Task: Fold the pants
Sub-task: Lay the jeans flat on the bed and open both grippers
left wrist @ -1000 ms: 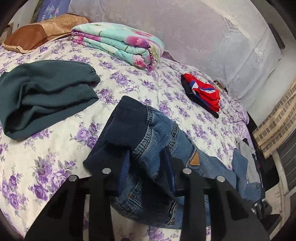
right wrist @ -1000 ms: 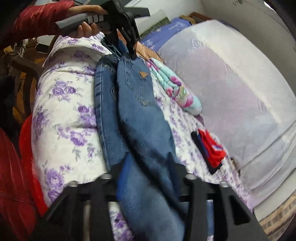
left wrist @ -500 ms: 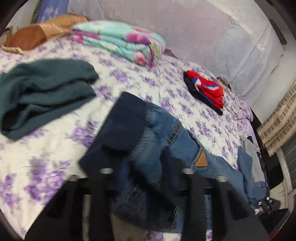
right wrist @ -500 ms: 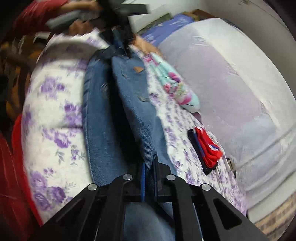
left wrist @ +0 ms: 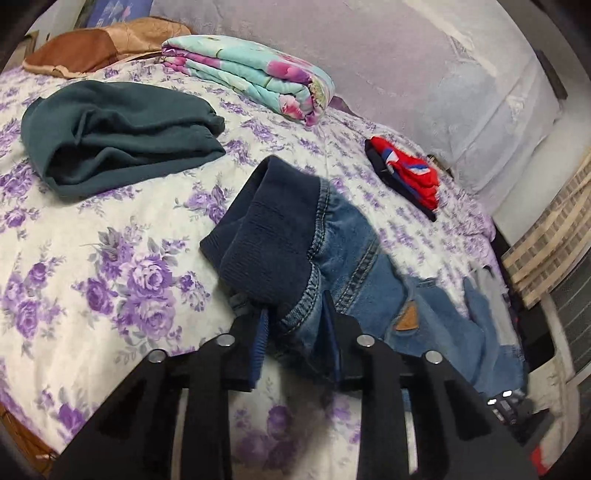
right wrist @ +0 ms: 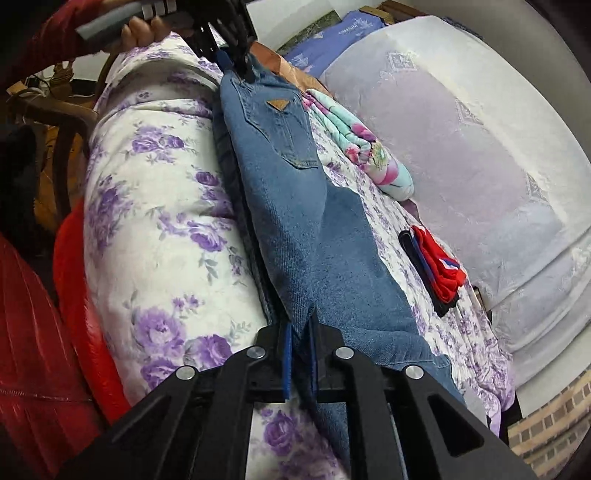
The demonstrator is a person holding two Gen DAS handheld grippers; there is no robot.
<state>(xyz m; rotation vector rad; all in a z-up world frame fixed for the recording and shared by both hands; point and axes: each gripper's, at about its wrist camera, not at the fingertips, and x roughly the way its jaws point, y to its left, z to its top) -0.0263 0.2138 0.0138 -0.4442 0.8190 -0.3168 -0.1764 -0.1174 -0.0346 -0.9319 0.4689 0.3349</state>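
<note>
Blue jeans [right wrist: 303,206] with a brown patch [right wrist: 277,104] hang stretched between my two grippers above the floral bed. My left gripper [left wrist: 295,317] has the bunched denim waist and its navy ribbed waistband [left wrist: 273,236] between its pads; its jaws are opening slightly while the pads still press the cloth. The right wrist view shows the left gripper [right wrist: 236,70] at the top, in a person's hand [right wrist: 142,31], with the jeans hanging from it. My right gripper [right wrist: 299,332] is shut on the lower leg of the jeans.
On the floral bedspread [left wrist: 92,258] lie a dark teal sweatshirt [left wrist: 110,136], a folded floral blanket [left wrist: 251,77], a folded red and navy garment [left wrist: 410,177] and a brown pillow [left wrist: 99,44]. A pale lavender cover [right wrist: 461,147] lines the far side. Something shiny and red [right wrist: 29,332] is at the bed's near edge.
My right gripper has closed on the jeans leg that lay loose between its wide jaws. The left jaws stand closer together on the waist, and the left gripper has shifted across the bed.
</note>
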